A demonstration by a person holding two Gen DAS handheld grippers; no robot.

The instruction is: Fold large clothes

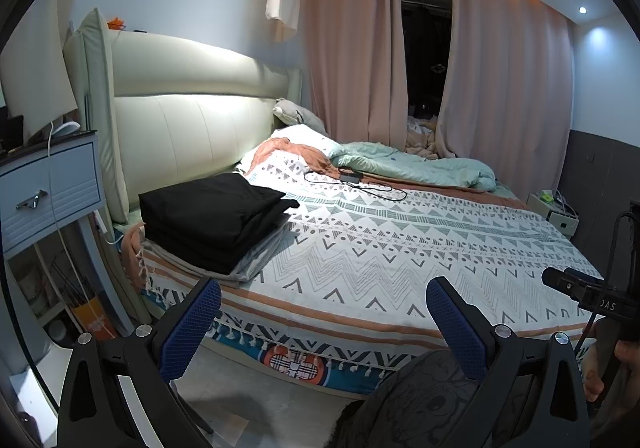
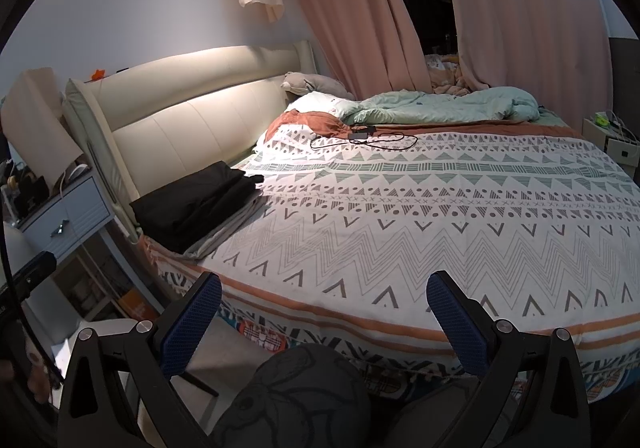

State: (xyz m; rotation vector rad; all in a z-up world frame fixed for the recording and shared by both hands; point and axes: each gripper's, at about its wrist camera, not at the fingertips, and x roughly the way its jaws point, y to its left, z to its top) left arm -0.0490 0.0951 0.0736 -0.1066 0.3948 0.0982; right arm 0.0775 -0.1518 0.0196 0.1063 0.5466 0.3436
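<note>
- The left hand-held gripper, with blue textured pads on black fingers, is spread wide and holds nothing; it hangs off the near edge of the bed, above the floor.
- The right hand-held gripper, of the same build, is likewise spread apart and empty, at the same bed edge.
- A stack of folded black garments lies on the near left corner of the bed, close to the cream padded headboard; under it sits a folded grey cloth, whose edge shows at the front.
- The white bedspread with grey zigzag and triangle print and orange stripes covers most of the bed and lies flat.
- A black cable with a small adapter lies on the bedspread toward the pillow end.
- A crumpled pale green quilt is bunched along the far side of the bed, before the pink curtains.
- A blue bedside drawer unit stands left of the headboard.
- Dark printed fabric on the person's lap or knee fills the bottom of both views.
</note>
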